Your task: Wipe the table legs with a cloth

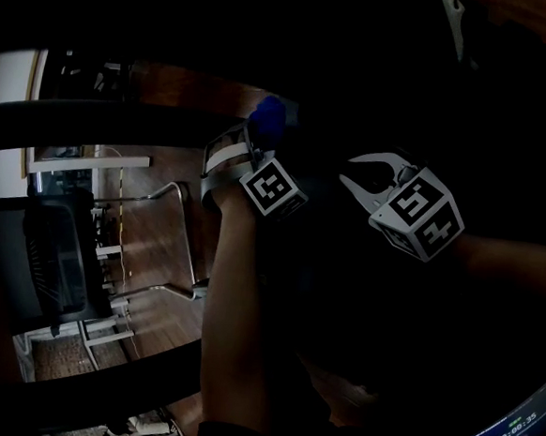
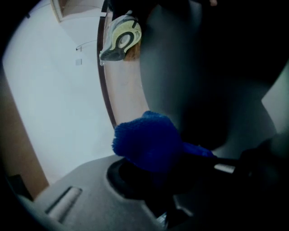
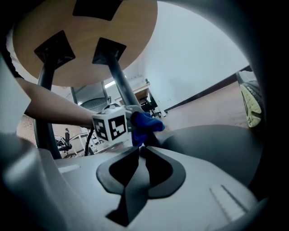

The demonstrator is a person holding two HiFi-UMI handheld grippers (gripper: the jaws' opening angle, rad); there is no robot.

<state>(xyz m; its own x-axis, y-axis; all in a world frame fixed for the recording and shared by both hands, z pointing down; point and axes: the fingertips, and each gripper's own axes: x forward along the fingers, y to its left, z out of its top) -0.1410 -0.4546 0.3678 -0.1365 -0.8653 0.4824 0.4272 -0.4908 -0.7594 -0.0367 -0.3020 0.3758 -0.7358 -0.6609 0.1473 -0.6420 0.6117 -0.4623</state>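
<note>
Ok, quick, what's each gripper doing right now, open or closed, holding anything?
Left gripper: closed, holding the cloth.
Right gripper: closed, holding nothing.

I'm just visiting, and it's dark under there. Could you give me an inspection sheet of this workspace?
Surface: round wooden table, seen from below.
Job's things: dark table leg; blue cloth bunched at it.
Clutter: only a shoe, sole showing.
Grippers: left gripper shut on the cloth; right gripper jaws together, empty.
Cables: a dark cord seems to hang below the left gripper.
Surroundings: wood floor, white wall.
</note>
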